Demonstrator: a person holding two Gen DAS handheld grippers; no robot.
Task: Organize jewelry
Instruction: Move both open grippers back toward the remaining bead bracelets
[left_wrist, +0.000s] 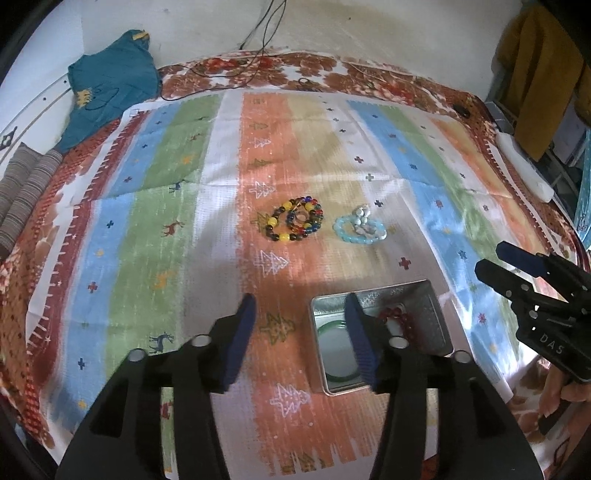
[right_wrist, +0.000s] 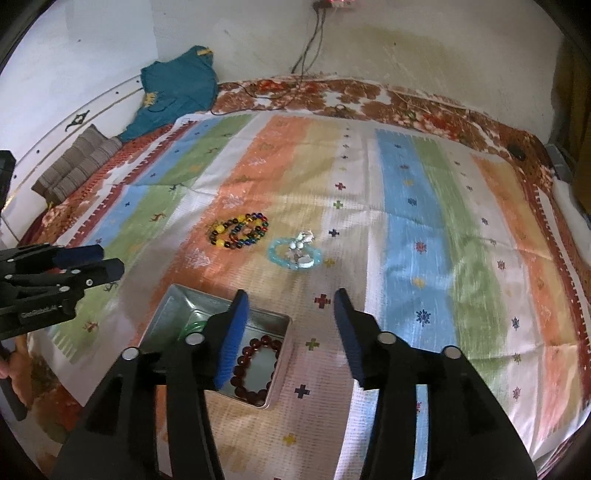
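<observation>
A silver metal tin lies on the striped cloth and holds a dark red bead bracelet and a green bangle. Farther back lie a multicoloured bead bracelet pile and a light blue bead bracelet with white pieces. My left gripper is open and empty, hovering at the tin's left edge. My right gripper is open and empty, just right of the tin; it also shows in the left wrist view.
The striped cloth covers a floral bedspread. A teal garment and a striped pillow lie at the back left. Cables hang on the wall. Yellow fabric hangs at right.
</observation>
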